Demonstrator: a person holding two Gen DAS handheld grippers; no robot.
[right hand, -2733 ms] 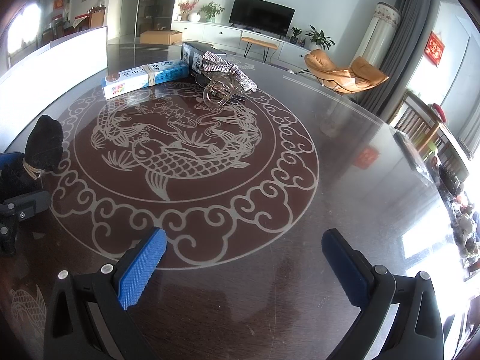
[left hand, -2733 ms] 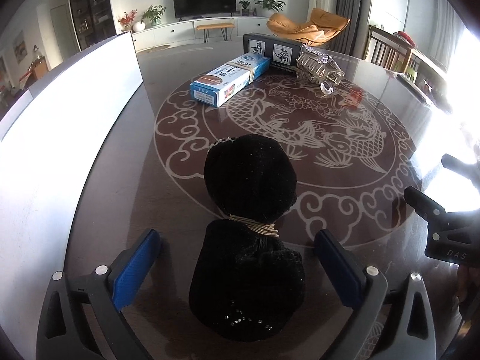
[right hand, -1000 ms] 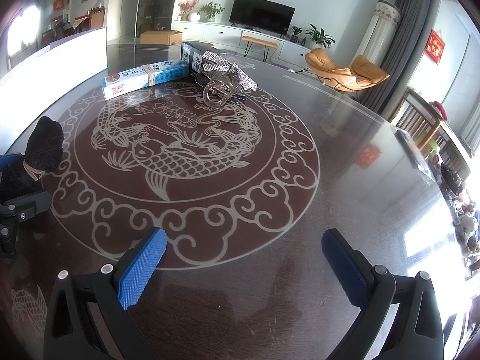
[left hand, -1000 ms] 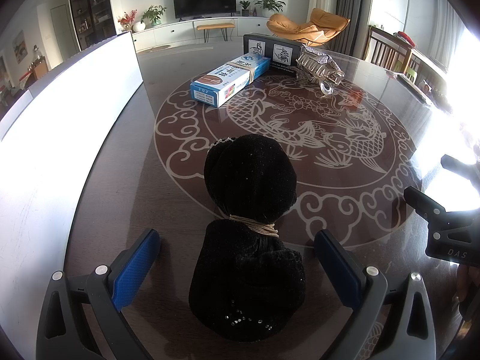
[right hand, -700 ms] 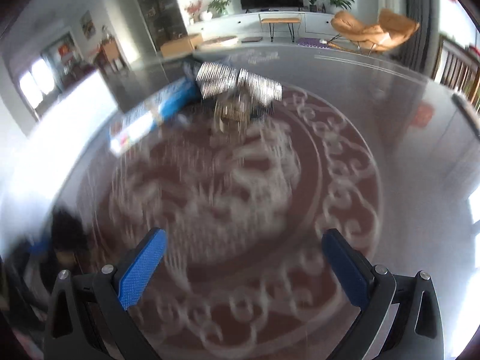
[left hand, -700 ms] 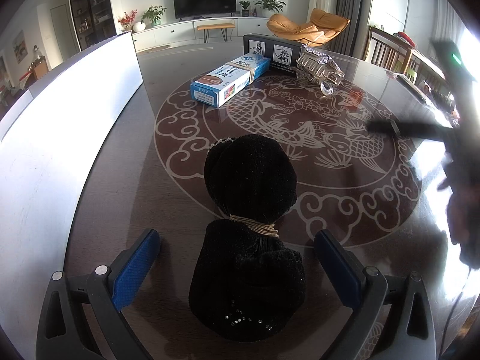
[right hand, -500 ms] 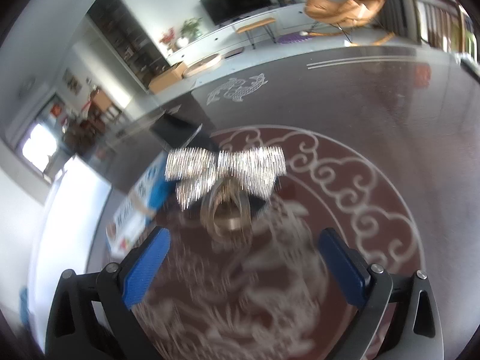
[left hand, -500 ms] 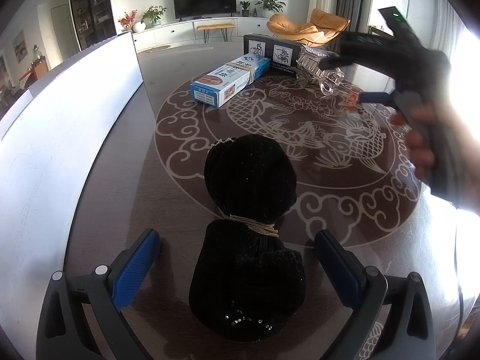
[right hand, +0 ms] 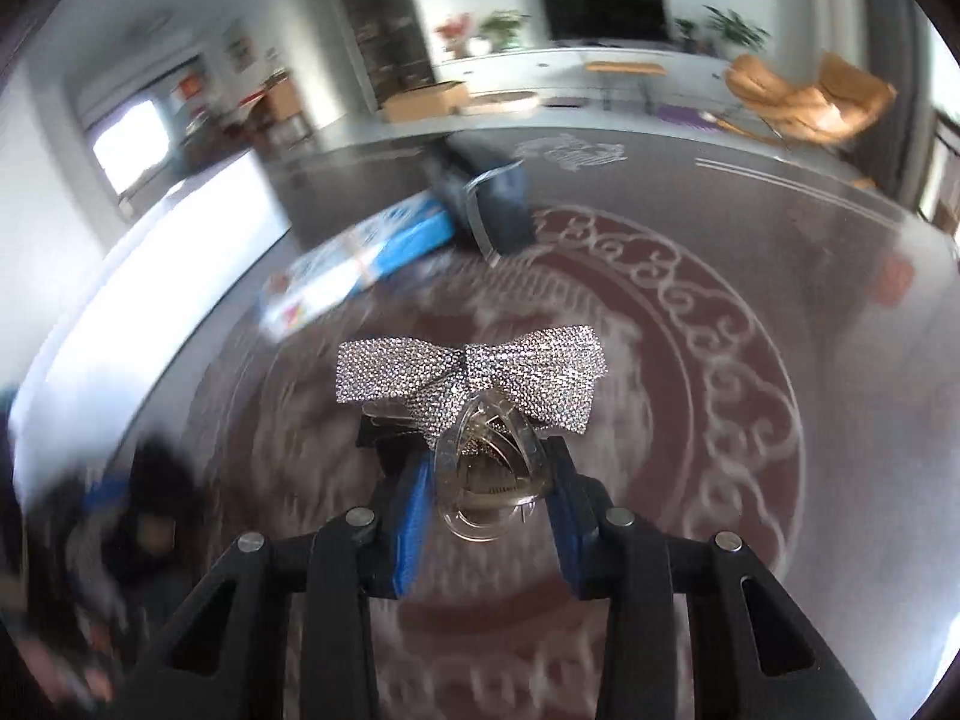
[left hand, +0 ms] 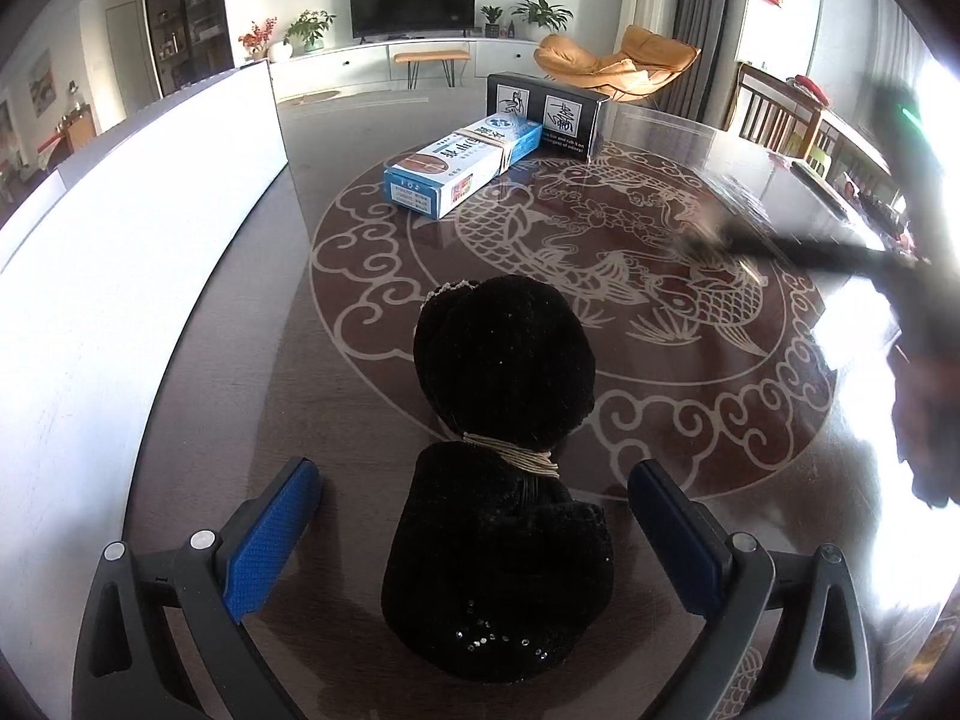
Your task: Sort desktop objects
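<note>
Silver rhinestone bow hair clip with a clear plastic claw (right hand: 480, 402): sharp in the right wrist view, everything behind it motion-blurred. It sits between the right gripper (right hand: 489, 501) fingers (right hand: 411, 513); jaws have just been closing, and the blue pads now press the clear claw from both sides. Bow sticks out past the fingertips, above the table's centre pattern; contact with the table can't be told.

Surface: dark glossy round table (left hand: 252, 324) with a pale fish-and-cloud medallion. Room behind: TV (left hand: 413, 5) on a white low cabinet, potted plants, orange lounge chair (left hand: 618, 63), wooden chairs at right, white panel (left hand: 120, 228) along the table's left edge.

Black fuzzy pouch tied with a tan cord (left hand: 504, 462) lies between the left gripper (left hand: 480, 531) fingers; wide apart, pads clear of it on both sides.

Far side: blue-and-white long carton (left hand: 465, 162) touching a black box with white labels (left hand: 543, 111). Both closed, contents not visible.
</note>
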